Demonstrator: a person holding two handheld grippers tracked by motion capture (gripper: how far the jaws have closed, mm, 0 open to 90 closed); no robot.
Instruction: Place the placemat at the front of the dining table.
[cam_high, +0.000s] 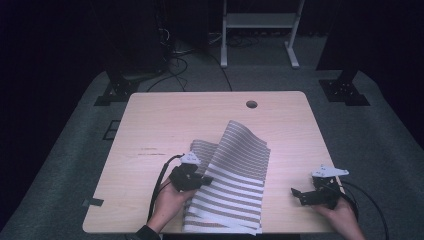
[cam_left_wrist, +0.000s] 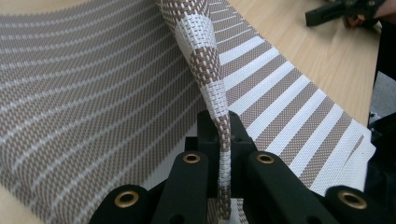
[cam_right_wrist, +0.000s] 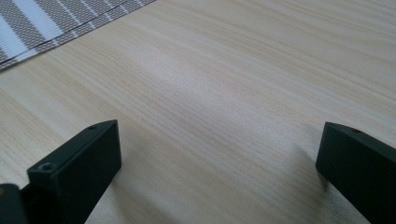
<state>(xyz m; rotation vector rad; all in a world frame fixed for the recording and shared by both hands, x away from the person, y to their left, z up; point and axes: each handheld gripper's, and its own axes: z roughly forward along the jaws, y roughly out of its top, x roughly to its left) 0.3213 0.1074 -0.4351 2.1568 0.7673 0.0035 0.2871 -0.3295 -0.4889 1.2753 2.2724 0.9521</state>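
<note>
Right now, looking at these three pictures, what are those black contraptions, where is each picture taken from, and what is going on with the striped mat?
A person holds a two-jaw gripper in each hand; there is no robot arm. The high view looks down on the wooden table. The other two cameras ride on the grippers. The left gripper is shut on the edge of a woven striped placemat, lifting part of it so it curls up off the table. In the left gripper view, the mat's edge runs between its black jaws. The right gripper is open, holds nothing and sits low over bare wood beside the mat.

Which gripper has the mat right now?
The left gripper: its jaws are shut on the striped mat's edge, lifting it off the table. The right gripper is open above bare wood, apart from the mat.
</note>
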